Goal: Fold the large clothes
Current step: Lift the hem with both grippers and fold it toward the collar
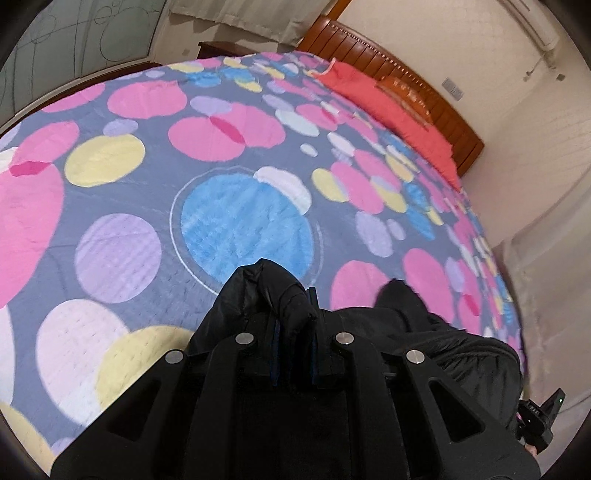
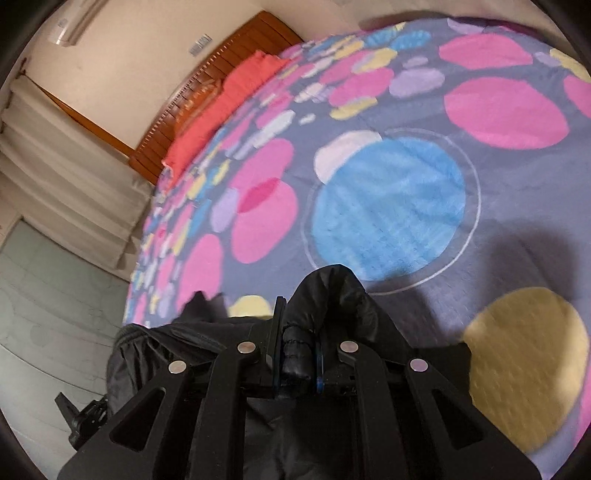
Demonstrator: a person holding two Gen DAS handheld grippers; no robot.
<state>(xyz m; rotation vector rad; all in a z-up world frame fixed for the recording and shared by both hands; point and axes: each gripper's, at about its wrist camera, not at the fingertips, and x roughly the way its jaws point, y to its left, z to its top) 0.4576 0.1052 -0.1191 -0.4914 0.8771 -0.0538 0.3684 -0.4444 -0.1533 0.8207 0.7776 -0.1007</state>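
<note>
A black padded garment (image 1: 424, 328) hangs between both grippers above the near edge of a bed. In the left wrist view my left gripper (image 1: 293, 314) is shut on a bunched black fold of it, which bulges up over the fingers. In the right wrist view my right gripper (image 2: 297, 332) is shut on another puffy black fold (image 2: 332, 291). The rest of the black garment (image 2: 155, 343) sags to the left between the two grippers. The other gripper (image 1: 539, 417) shows at the lower right edge of the left view, and the left gripper (image 2: 85, 417) at the lower left of the right view.
The bed carries a grey quilt (image 1: 147, 184) with pink, blue, yellow and lilac circles. A red cover (image 1: 388, 99) lies along the wooden headboard (image 1: 406, 66). Beige curtains (image 2: 66, 158) and a pale tiled floor (image 2: 44, 314) flank the bed. An air conditioner (image 2: 77, 22) hangs on the wall.
</note>
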